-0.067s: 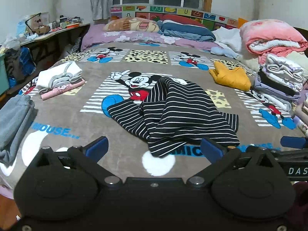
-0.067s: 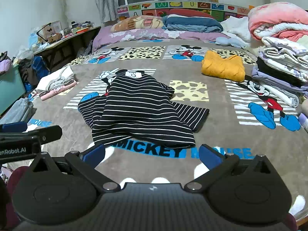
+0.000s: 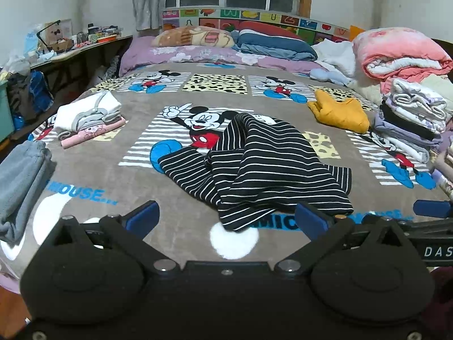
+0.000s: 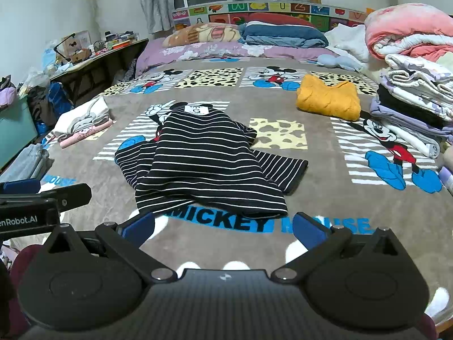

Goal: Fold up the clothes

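Practically nothing differs from the frame just before: the black striped shirt (image 3: 263,167) lies in the same crumpled heap in the middle of the Mickey Mouse blanket (image 3: 93,175), and both of your grippers stay where they were. You hold the left gripper (image 3: 226,218) tilted downward over the near edge of the bed, its blue fingers (image 3: 143,216) spread wide apart with nothing between them; the shirt's near hem sits just beyond them, not touched. Your right gripper (image 4: 223,226) is in the same posture beside it, fingers (image 4: 310,231) equally wide apart and empty, with the hem just in front. Each gripper appears at the edge of the other camera, so they are side by side. In the right view the shirt shows a white neck label (image 4: 198,110) at its far end and one sleeve spread to the right. Around it are a yellow sweater (image 4: 328,99), a small folded stack (image 3: 87,119) on the left, and a taller pile of folded laundry (image 4: 413,102) on the right. At the bottom corners something dark red is visible, perhaps your sleeve, but the view there is too poor to say.
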Available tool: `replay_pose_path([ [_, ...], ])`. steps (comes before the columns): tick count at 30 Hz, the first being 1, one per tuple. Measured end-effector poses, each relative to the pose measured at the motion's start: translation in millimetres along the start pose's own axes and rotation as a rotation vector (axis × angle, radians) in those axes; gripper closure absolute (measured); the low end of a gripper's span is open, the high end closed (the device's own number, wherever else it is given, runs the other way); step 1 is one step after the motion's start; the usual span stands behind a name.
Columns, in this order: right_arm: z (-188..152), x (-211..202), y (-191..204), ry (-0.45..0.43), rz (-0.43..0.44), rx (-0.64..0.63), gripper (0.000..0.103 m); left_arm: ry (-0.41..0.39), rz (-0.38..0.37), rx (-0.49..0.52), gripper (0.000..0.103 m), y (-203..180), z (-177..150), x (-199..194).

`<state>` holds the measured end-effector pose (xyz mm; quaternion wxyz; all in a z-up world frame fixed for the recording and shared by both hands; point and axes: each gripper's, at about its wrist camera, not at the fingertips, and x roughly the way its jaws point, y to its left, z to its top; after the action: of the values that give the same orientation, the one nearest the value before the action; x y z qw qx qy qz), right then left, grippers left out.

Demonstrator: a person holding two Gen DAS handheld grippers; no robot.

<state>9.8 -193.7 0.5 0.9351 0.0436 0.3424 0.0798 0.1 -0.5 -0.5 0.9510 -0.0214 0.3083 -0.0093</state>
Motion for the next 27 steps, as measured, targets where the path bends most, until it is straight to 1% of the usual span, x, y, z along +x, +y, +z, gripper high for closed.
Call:
replay_pose_path([
  [12, -2.3, 0.4, 2.4, -0.004, -0.013, -0.012, 0.0, 0.003, 0.02, 0.027, 0.0, -1.9, -1.5, 1.6],
  [27, -5.0, 0.2, 0.6, 0.011, -0.018, -0.011, 0.0, 0.005, 0.017, 0.039, 0.0, -2.9, -6.0, 2.0],
])
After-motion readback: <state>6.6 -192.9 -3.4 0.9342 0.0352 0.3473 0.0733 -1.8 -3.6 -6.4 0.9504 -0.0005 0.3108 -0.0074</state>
